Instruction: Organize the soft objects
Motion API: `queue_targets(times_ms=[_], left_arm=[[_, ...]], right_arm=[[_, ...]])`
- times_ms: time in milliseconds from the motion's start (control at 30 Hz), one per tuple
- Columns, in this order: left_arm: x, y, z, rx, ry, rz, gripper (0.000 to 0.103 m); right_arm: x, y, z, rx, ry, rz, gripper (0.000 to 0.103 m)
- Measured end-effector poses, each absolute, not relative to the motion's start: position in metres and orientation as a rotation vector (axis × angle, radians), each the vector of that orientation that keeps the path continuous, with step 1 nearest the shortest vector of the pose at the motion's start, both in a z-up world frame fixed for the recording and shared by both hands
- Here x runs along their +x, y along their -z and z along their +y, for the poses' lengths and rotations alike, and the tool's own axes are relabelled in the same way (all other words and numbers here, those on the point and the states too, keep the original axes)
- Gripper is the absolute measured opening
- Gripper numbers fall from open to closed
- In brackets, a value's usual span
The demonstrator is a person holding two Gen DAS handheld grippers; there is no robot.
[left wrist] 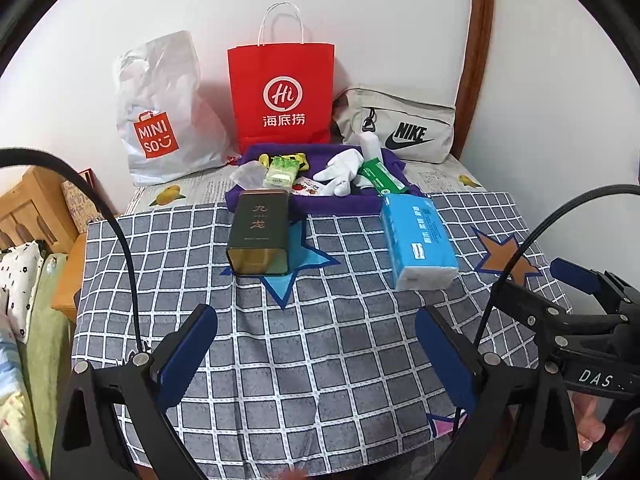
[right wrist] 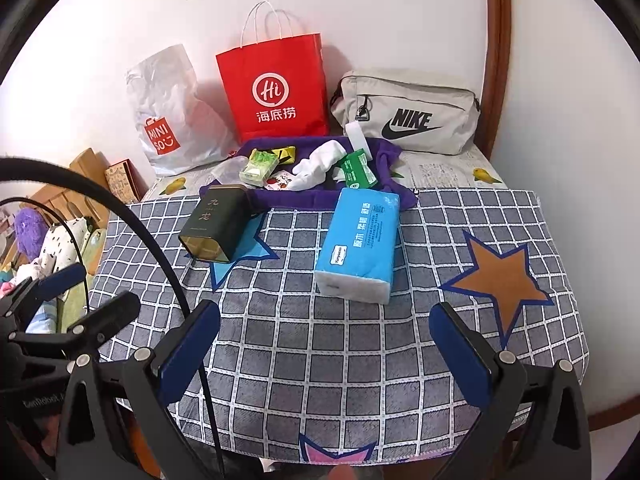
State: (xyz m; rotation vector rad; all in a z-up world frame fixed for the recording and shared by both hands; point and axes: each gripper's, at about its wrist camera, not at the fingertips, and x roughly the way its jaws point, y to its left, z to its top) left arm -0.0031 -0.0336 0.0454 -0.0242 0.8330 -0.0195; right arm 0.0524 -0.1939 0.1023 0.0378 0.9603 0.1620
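A blue tissue pack [left wrist: 418, 236] [right wrist: 360, 240] lies on the checked cloth, right of a dark green tin [left wrist: 258, 234] [right wrist: 214, 224] on its side. Behind them a purple cloth tray [left wrist: 264, 204] [right wrist: 384, 152] holds white gloves [left wrist: 340, 170] [right wrist: 316, 164], a green tissue packet [left wrist: 382, 178] [right wrist: 358, 168], a light green packet [left wrist: 280, 172] [right wrist: 258, 166] and small items. My left gripper [left wrist: 316, 344] is open and empty above the cloth's front. My right gripper [right wrist: 324, 340] is open and empty, short of the blue pack.
A white Miniso plastic bag [left wrist: 160, 120] [right wrist: 168, 120], a red paper bag [left wrist: 282, 92] [right wrist: 274, 88] and a beige Nike pouch [left wrist: 400, 124] [right wrist: 408, 112] stand against the back wall. Wooden furniture and bedding lie off the table's left edge [left wrist: 36, 240].
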Motion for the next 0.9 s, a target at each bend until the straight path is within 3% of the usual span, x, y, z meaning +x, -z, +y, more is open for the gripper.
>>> queue_targets(times_ms=[900], left_arm=[[-0.013, -0.043, -0.015, -0.06, -0.011, 0.825, 0.1]], right_arm=[[0.044, -0.102, -0.18, 0.029, -0.208, 0.964, 0.103]])
